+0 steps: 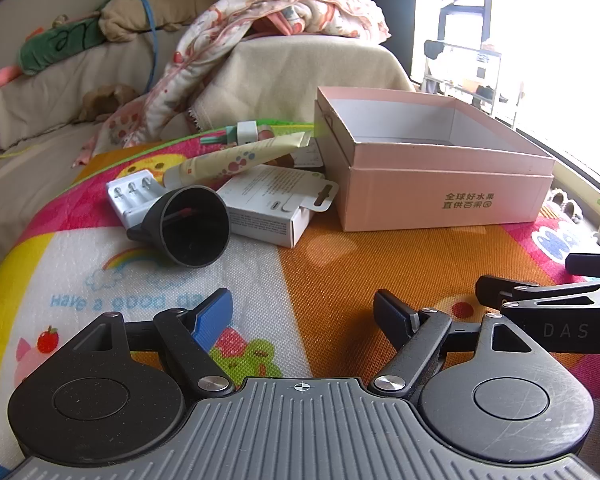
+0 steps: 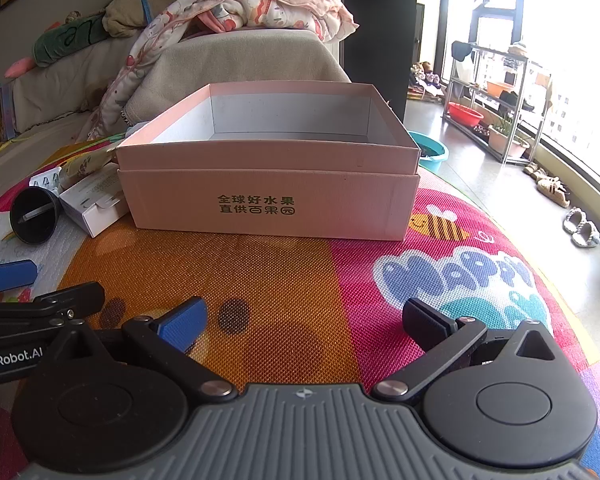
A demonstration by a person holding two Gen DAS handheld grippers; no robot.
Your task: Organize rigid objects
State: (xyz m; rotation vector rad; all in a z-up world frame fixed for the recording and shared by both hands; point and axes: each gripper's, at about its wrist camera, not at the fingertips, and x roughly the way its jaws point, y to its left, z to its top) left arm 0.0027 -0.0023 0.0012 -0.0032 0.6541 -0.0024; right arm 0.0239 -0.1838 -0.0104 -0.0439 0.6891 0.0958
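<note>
Looked like very start, nothing packed yet. Your left gripper was spread wide, empty, hovering over colourful cartoon play mat. Right gripper same: spread, empty, facing open pink cardboard box, apparently bare inside. Clutter sat left of box: black plastic funnel nearest, small white printed carton touching it, cream squeeze tube lying on top. I'd guess funnel first, left gripper across rim, then over box wall.
</note>
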